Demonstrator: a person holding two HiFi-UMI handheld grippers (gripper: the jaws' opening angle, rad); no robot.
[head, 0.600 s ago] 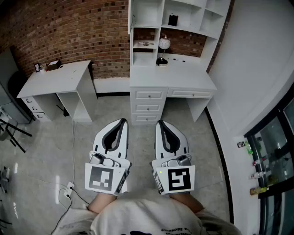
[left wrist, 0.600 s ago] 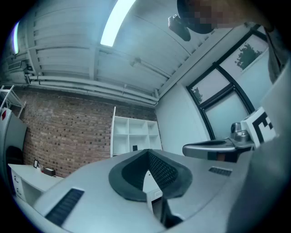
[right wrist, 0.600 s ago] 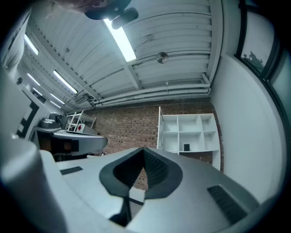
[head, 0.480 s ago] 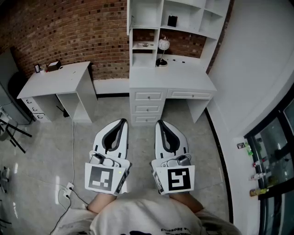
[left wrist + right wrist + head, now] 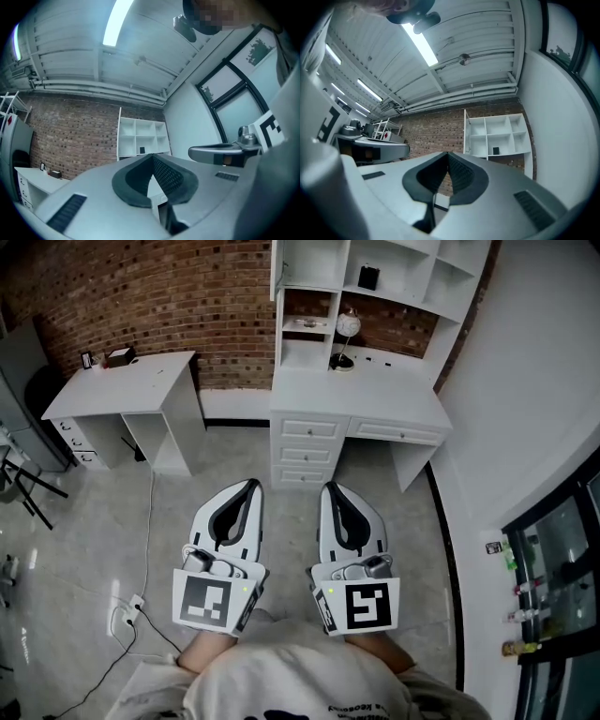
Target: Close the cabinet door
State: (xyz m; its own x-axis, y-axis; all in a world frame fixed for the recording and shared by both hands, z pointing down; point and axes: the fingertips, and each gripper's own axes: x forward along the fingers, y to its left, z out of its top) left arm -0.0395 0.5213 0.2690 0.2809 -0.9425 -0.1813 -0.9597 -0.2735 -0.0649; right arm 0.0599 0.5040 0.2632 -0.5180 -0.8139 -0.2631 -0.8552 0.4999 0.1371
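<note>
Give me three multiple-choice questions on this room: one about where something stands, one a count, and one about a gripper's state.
1. In the head view, where is the smaller white desk relative to the shelved desk?
A. To its left
B. To its right
C. Behind it

2. How many drawers are stacked one above another under the shelved desk?
A. One
B. Three
C. Five

3. The right gripper is:
A. Open
B. Shut on a handle
C. Shut, empty

Answers:
1. A: it stands further left along the brick wall.
2. B: three drawer fronts show in one column.
3. C: its jaws meet with nothing between them.
</note>
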